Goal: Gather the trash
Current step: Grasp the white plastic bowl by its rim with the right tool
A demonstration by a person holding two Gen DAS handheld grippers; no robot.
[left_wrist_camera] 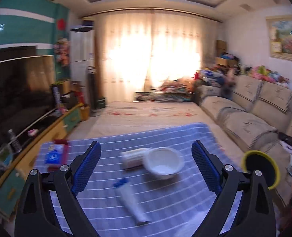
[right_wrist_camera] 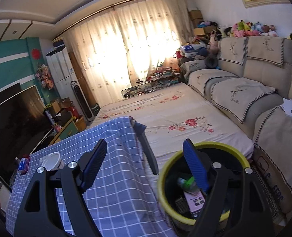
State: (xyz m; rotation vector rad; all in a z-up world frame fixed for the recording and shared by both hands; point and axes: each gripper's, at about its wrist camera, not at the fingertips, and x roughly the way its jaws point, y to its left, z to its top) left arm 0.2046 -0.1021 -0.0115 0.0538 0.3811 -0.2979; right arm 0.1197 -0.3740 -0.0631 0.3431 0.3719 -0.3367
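— Your left tool (left_wrist_camera: 146,167) is nearest in its own view: both blue pads stand wide apart and nothing is between them. Do you see what lies under it?

— Yes. On the counter (left_wrist_camera: 185,207) with the blue checked cloth lies a white tube with a blue cap (left_wrist_camera: 131,203), closest to you. Behind it stands a white bowl (left_wrist_camera: 164,163), and a pale roll or packet (left_wrist_camera: 133,157) touches the bowl on its left side; the picture is blurred, so I cannot tell exactly what it is. Near the far left corner you have a red and blue packet (left_wrist_camera: 55,155).

— And your right tool (right_wrist_camera: 146,165)?

— It is also open and empty. Its left finger is over the counter edge, its right finger over the yellow bin (right_wrist_camera: 187,220), which stands on the floor just beside the counter. Inside the bin you already have a pink box (right_wrist_camera: 195,202) and something green (right_wrist_camera: 187,182).

— What is further away?

— A bed with a flowered sheet (right_wrist_camera: 175,110), a beige sofa (right_wrist_camera: 244,83) on the right, a television (left_wrist_camera: 17,90) on the left, and bright curtains (left_wrist_camera: 149,59) at the end of the room.
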